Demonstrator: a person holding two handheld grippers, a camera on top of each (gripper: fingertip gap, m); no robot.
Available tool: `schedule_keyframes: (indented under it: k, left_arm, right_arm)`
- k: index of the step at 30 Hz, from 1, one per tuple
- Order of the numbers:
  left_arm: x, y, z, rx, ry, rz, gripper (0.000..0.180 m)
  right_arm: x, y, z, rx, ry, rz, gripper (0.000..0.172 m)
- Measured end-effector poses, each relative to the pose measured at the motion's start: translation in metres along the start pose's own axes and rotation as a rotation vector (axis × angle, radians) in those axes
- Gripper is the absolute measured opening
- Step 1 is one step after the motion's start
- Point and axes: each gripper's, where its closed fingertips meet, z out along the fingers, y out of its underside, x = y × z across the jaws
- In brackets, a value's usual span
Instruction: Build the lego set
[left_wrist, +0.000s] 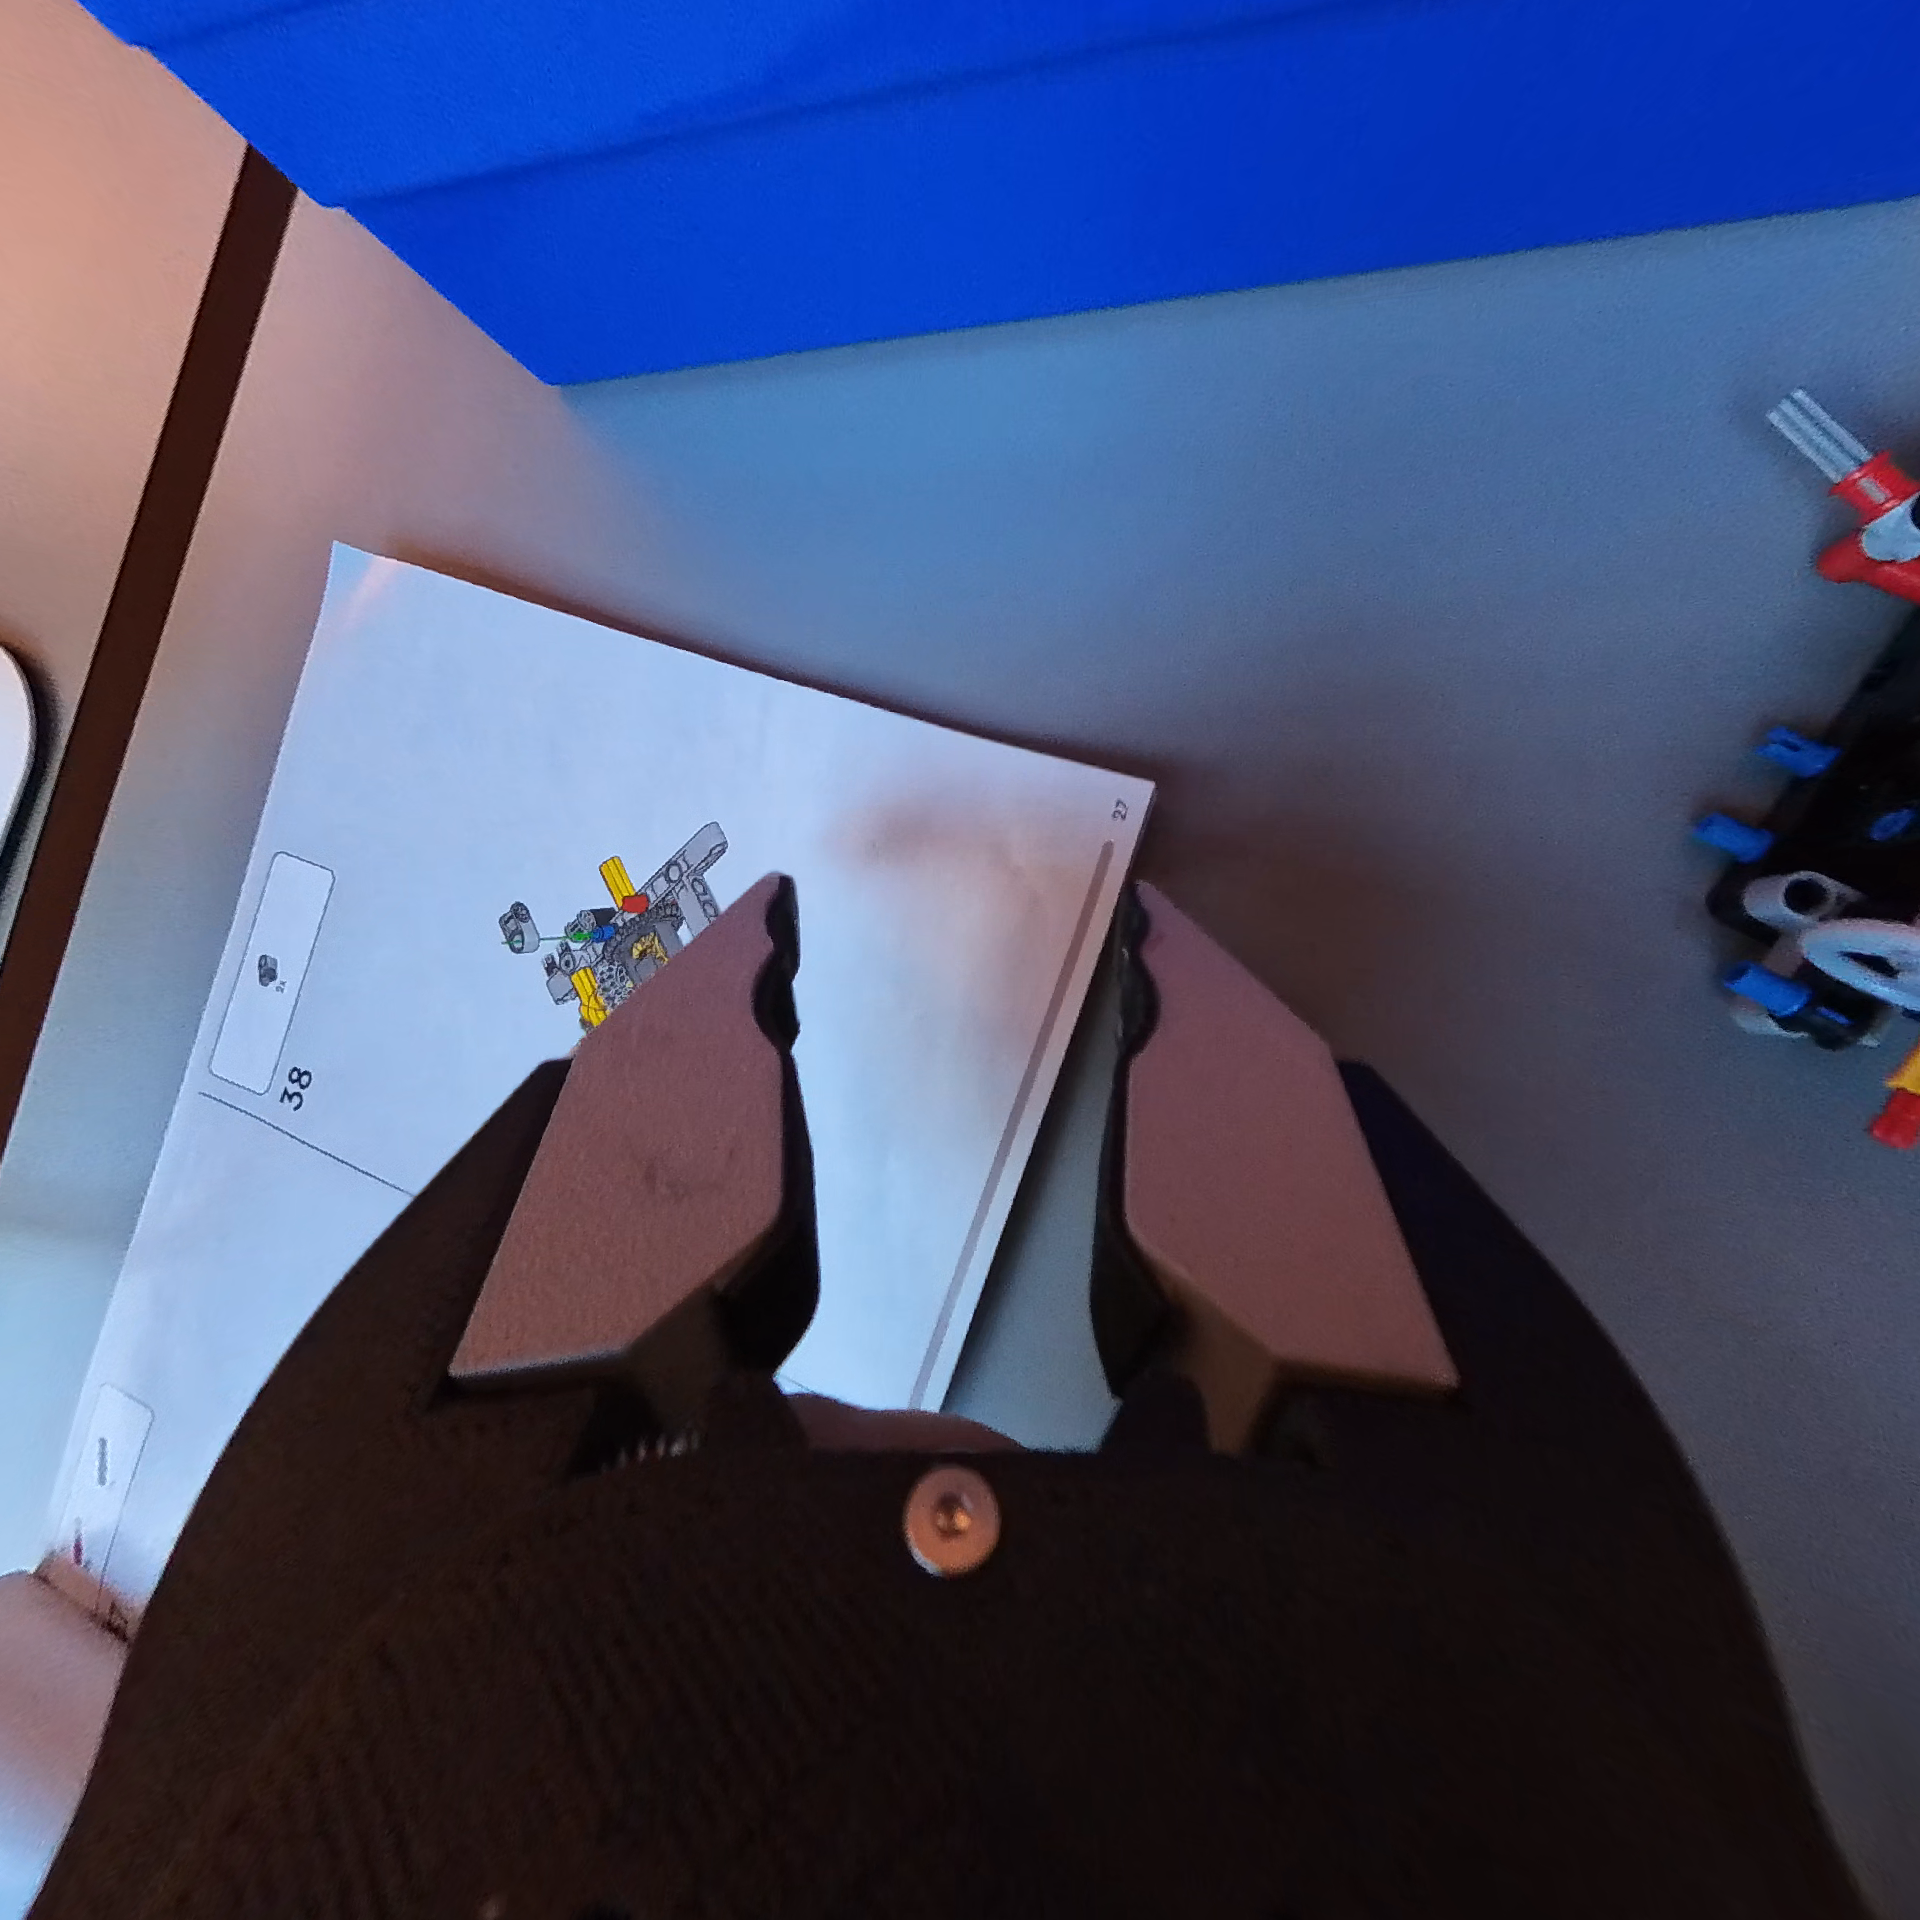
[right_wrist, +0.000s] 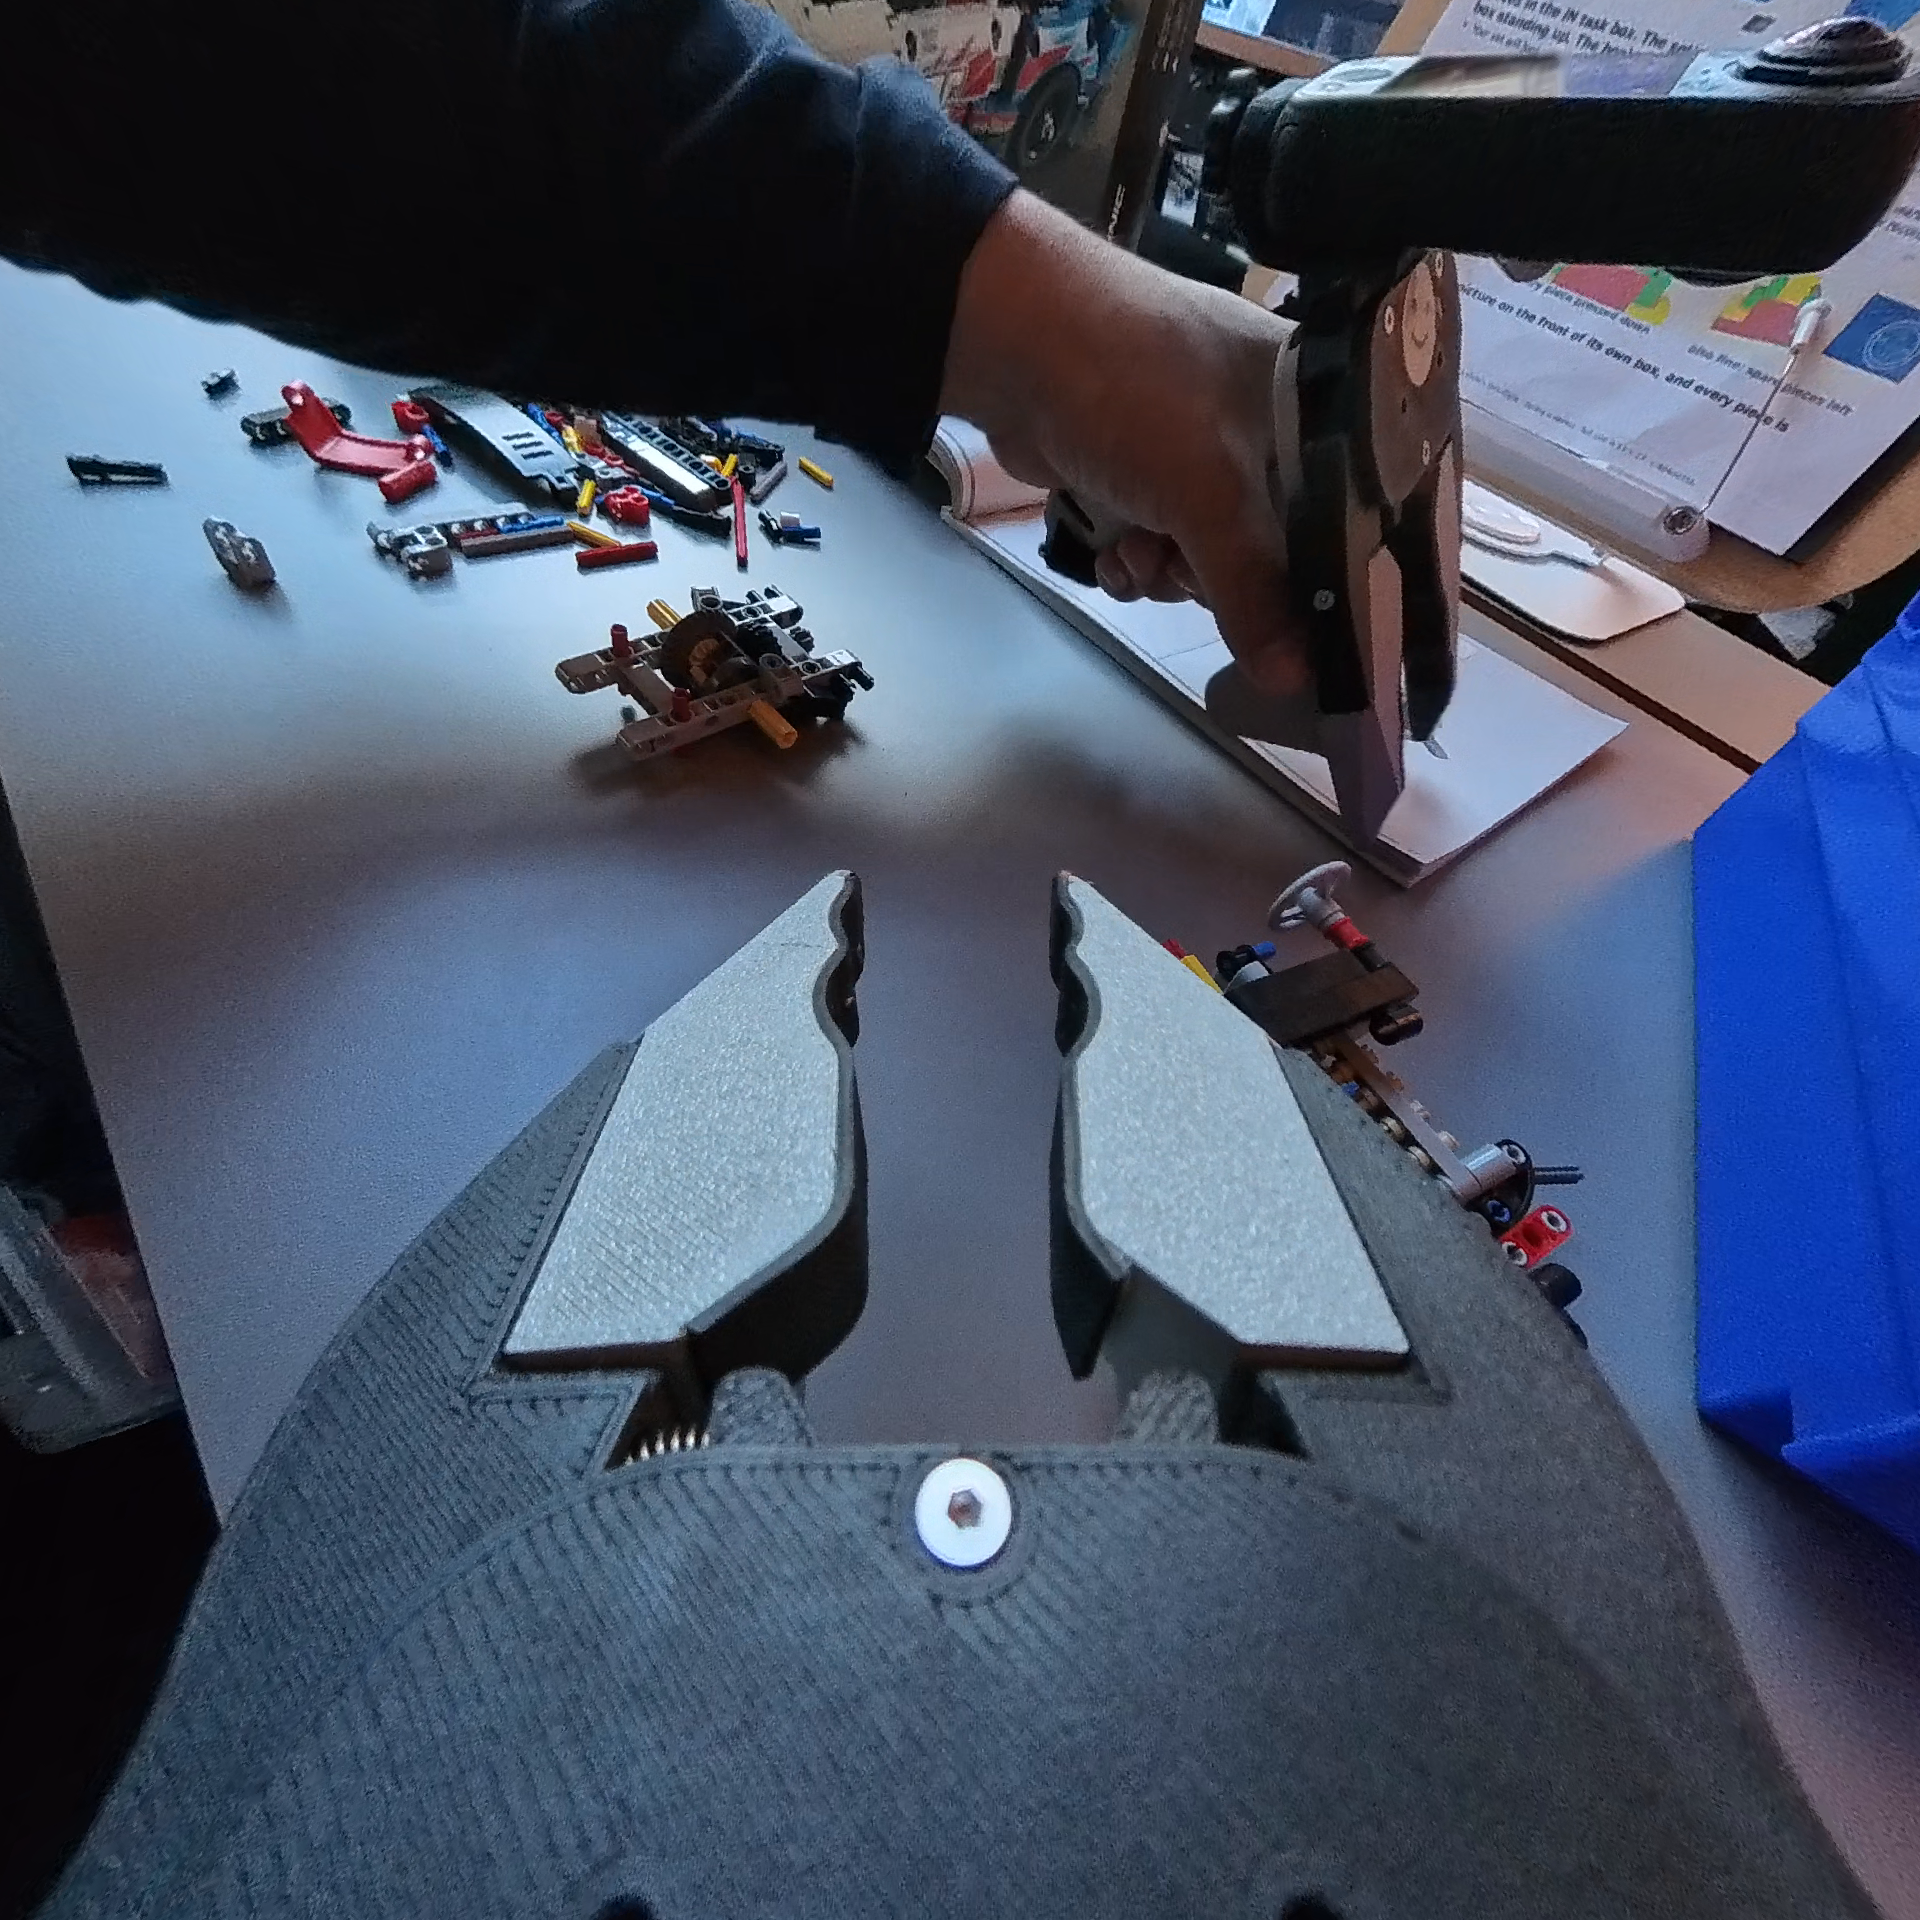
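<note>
My left gripper (left_wrist: 961, 914) stands wide open over the outer corner of the open instruction booklet (left_wrist: 644, 790), one fingertip over the page and the other just past its edge; whether a tip touches the paper I can't quite tell from either view. It holds nothing. My right gripper (right_wrist: 956, 894) hovers partly open and empty above bare grey table (right_wrist: 416, 935), with a small brick assembly (right_wrist: 1340, 997) just beside its right finger and another, the geared frame (right_wrist: 717, 665), well ahead.
</note>
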Motion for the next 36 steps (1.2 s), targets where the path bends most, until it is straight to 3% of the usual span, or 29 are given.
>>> schedule_keyframes:
  k: [22, 29, 36]
  left_arm:
    - [-0.006, 0.013, -0.003, -0.023, 0.09, -0.044, 0.063]
    - [0.009, 0.008, -0.003, 0.038, 0.132, -0.025, 0.015]
    - [-0.003, 0.014, -0.007, 0.035, 0.168, -0.127, 0.027]
  right_arm:
    - [-0.001, 0.003, 0.002, -0.021, -0.006, -0.005, 0.031]
    - [-0.002, 0.003, 0.003, -0.02, -0.007, -0.009, 0.03]
    - [-0.003, 0.003, 0.003, -0.022, -0.013, -0.009, 0.03]
